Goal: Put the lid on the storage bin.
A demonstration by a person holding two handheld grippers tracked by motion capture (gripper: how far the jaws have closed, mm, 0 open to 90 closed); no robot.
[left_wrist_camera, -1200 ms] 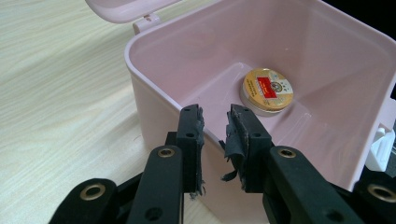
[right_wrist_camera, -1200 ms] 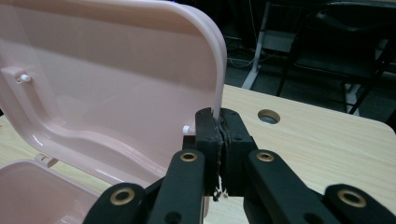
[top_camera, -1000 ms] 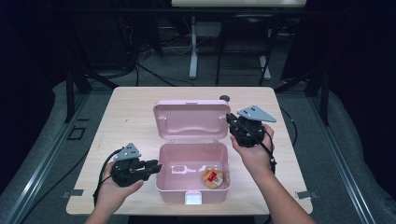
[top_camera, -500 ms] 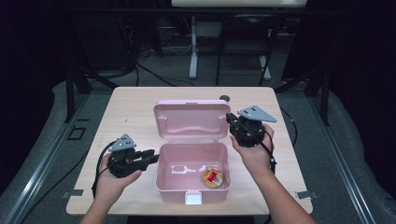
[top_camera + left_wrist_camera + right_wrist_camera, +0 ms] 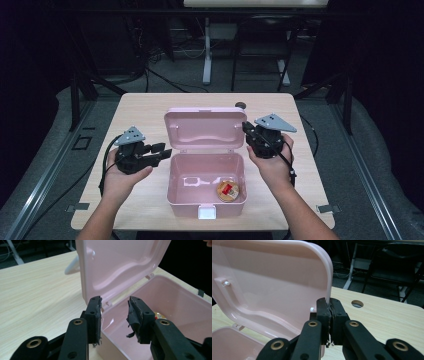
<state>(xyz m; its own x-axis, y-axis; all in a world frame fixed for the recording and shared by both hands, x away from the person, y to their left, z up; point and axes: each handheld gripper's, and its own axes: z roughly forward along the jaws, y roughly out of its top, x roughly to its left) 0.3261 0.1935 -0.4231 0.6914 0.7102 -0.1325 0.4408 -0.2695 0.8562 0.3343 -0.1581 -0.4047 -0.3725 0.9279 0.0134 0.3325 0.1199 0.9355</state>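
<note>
Pinching the raised lid (image 5: 208, 127) edge of the pink box (image 5: 207, 200) mid-desk (image 5: 140, 107), the right claw (image 5: 247, 131) stays level, while the left claw (image 5: 162, 151), empty, has just been opening beside the box's left wall.

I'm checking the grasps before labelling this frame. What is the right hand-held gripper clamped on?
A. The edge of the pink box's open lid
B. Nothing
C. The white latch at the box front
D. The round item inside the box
A: in the right gripper view the right hand-held gripper has its jaws pressed together on the edge of the lid.
</note>
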